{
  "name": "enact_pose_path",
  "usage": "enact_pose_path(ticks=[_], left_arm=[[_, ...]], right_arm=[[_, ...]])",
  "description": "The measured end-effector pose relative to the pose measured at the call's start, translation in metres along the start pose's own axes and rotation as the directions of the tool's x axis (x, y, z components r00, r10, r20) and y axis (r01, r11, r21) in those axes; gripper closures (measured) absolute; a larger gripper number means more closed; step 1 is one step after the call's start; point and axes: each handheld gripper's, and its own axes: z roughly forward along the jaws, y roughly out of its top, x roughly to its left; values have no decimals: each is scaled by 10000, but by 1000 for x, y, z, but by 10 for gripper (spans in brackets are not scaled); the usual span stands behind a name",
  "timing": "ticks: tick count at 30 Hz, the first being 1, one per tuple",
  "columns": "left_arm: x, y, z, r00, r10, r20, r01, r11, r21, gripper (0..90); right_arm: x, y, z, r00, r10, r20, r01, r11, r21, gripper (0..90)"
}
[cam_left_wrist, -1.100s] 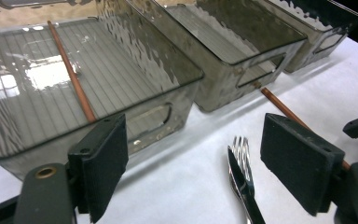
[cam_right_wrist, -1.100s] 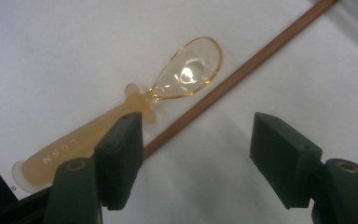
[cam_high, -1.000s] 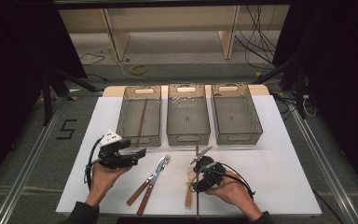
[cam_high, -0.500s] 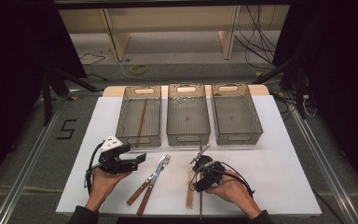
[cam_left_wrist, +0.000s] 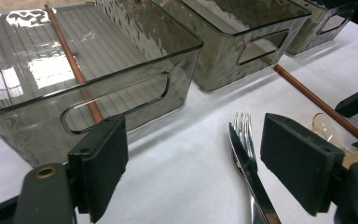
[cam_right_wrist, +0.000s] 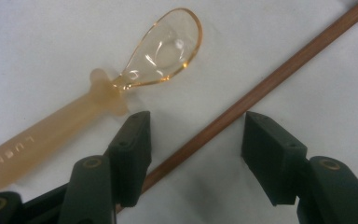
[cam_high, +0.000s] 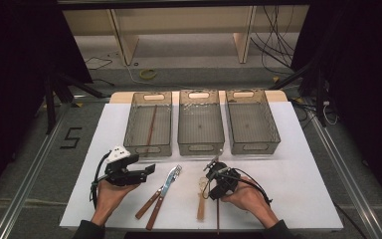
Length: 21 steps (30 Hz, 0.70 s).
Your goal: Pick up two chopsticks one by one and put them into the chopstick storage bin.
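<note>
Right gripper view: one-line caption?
Right gripper, jaws closing, straddles a chopstick beside a clear spoon.

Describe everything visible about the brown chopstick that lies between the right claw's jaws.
The chopstick is a thin, straight, round rod, reddish-brown, and looks like wood. It lies flat on the white tabletop, crossing the right gripper view on a diagonal. The right claw straddles it, and its jaws have just been closing, yet the pads do not press on it. The amber spoon lies close beside it, apart. In the high view its near end reaches toward the table's front edge.
</note>
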Motion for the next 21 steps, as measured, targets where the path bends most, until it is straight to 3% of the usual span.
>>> enact_pose_path(ticks=[13,21], left_arm=[[-1,-1,1,10000,66,21,-66,10000,66,229],[-2,-1,1,9999,106,61,-106,9999,63,229]], right_arm=[[-3,8,0,9992,-391,-42,392,9977,558,553],[-4,9,-1,9981,-605,-135,613,9958,681,681]])
